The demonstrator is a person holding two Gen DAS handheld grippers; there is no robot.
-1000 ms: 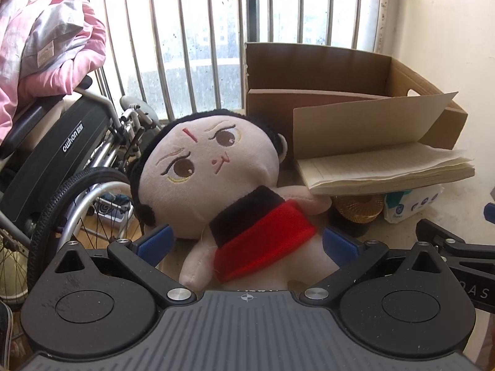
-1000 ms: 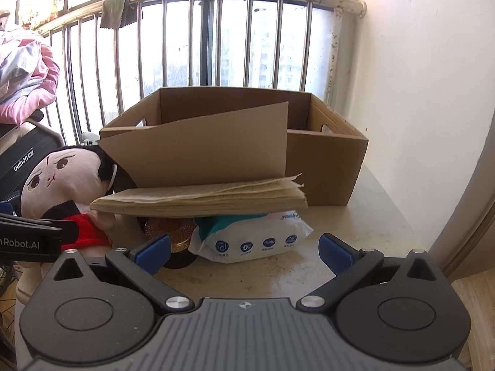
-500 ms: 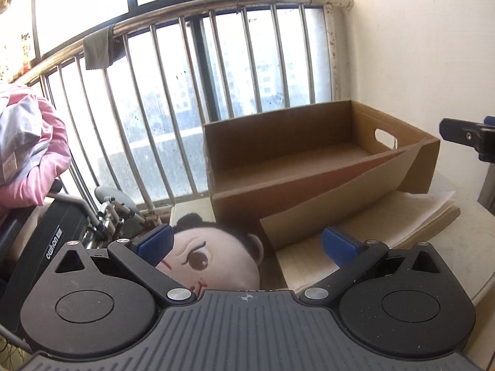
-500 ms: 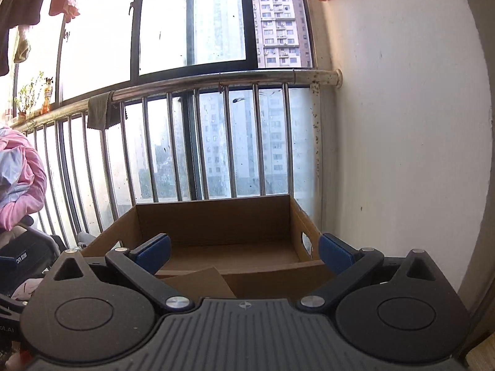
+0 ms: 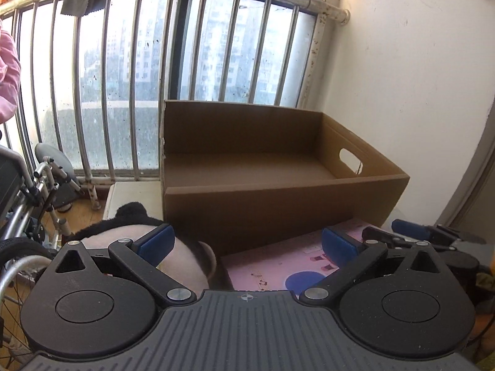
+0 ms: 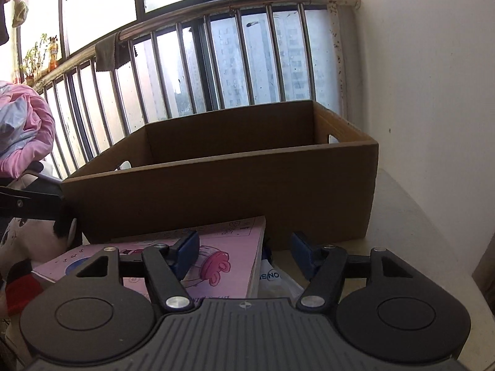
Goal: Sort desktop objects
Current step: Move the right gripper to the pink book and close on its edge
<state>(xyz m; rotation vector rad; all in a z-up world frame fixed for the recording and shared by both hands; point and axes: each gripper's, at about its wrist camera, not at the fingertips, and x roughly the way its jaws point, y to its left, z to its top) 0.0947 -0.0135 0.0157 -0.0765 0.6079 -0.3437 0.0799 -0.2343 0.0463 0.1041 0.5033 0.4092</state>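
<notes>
In the view from my left gripper (image 5: 246, 241) the jaws stand wide apart with nothing clamped between them; their blue pads (image 5: 156, 241) sit at the lower left and lower right of the frame. Behind them, in the middle of the frame, stands the open cardboard box (image 5: 278, 207) on the pale bench (image 5: 130, 194), and I see nothing inside it. At the lower left, just beside the near wall of the box, lies the plush doll (image 5: 185, 262) with black hair; I see only the top of its head. At the lower centre, against the same wall, lies the pink book (image 5: 278, 262), flat. At the right edge of this frame my right gripper (image 5: 433, 235) is visible from the side. In the view from my right gripper (image 6: 244, 252) the jaws have just been closing and now stand half apart, and they press on nothing; the right edge of the pink book (image 6: 229, 256) lies below and between them, and I cannot tell if a pad touches it. Under this edge a white plastic packet (image 6: 272, 278) with blue print looks out. The box (image 6: 235, 198) fills the middle of this frame, and the doll (image 6: 31, 241) is at the lower left. Behind the box are the metal railing (image 6: 216, 9) and, at the left edge, a pink garment (image 6: 27, 136).
</notes>
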